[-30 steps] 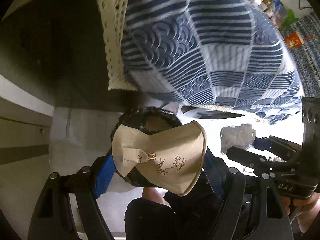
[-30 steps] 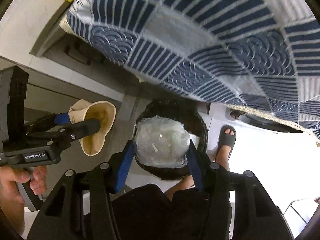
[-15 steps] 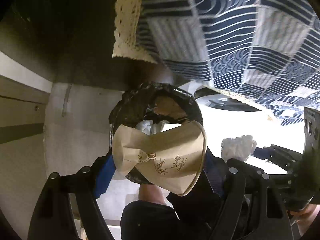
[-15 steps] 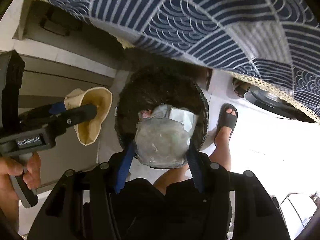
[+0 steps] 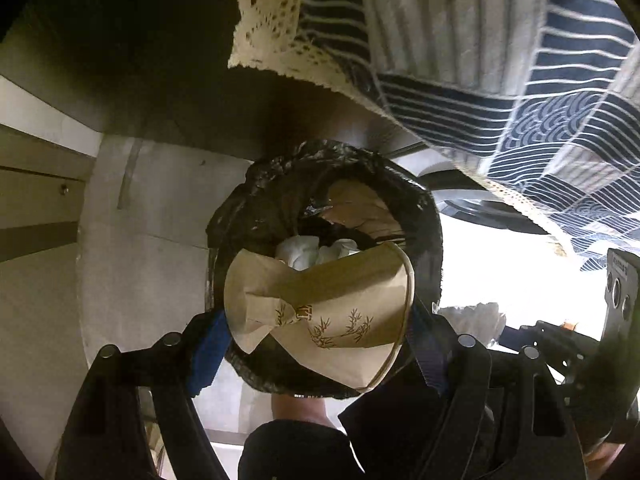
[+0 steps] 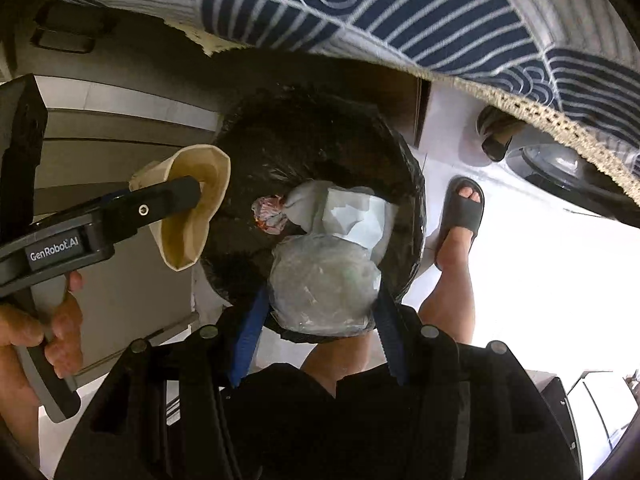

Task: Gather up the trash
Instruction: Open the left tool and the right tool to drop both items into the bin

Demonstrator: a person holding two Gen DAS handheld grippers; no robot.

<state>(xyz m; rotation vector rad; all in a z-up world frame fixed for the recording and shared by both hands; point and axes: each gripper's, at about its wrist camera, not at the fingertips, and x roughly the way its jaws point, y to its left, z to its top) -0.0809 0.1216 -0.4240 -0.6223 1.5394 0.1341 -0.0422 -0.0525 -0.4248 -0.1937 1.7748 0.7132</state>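
My left gripper [image 5: 316,320] is shut on a crushed tan paper cup [image 5: 320,312] printed with bamboo, held right over a round bin lined with a black bag [image 5: 280,184]. White tissues [image 5: 312,250] and brown paper lie inside the bin. My right gripper [image 6: 320,300] is shut on a crumpled clear plastic wrapper [image 6: 324,280] above the same bin [image 6: 304,120]. In the right wrist view the left gripper [image 6: 176,200] and its cup [image 6: 188,216] hang at the bin's left rim. A reddish wrapper [image 6: 270,214] and grey-white paper [image 6: 352,212] lie in the bin.
A blue and white patterned tablecloth [image 5: 560,80] with a lace hem hangs over the bin. A person's foot in a dark sandal [image 6: 460,208] stands on the white floor right of the bin. Cabinet fronts [image 6: 104,128] run along the left. A dark round appliance [image 6: 568,168] sits under the cloth.
Both grippers have sunk toward the bin, which now looks larger and shows its contents. The tablecloth has slid up to the frames' tops. Both grips are unchanged.
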